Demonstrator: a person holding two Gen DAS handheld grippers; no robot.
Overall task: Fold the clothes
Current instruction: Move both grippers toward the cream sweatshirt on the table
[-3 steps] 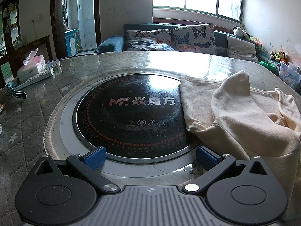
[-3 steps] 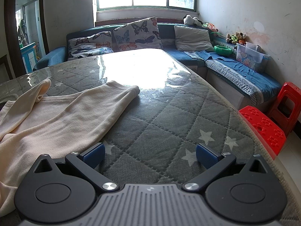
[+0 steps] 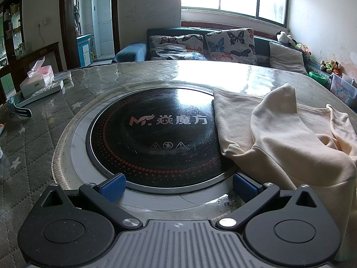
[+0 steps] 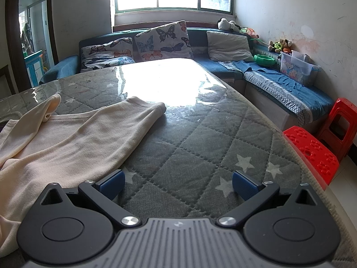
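Left gripper (image 3: 178,185) hung wide apart, empty, over round induction cooktop (image 3: 151,138) set in table (image 3: 33,147); cream garment (image 3: 290,138) rumpled, overlapping cooktop's right edge.

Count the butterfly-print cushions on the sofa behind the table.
2. One butterfly cushion lies low at the sofa's left end; the other stands propped against the backrest beside it, left of the plain grey cushion. The table edge could hide more.

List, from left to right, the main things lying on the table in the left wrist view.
Watch with a dark strap → tissue box → black round cooktop → cream garment.
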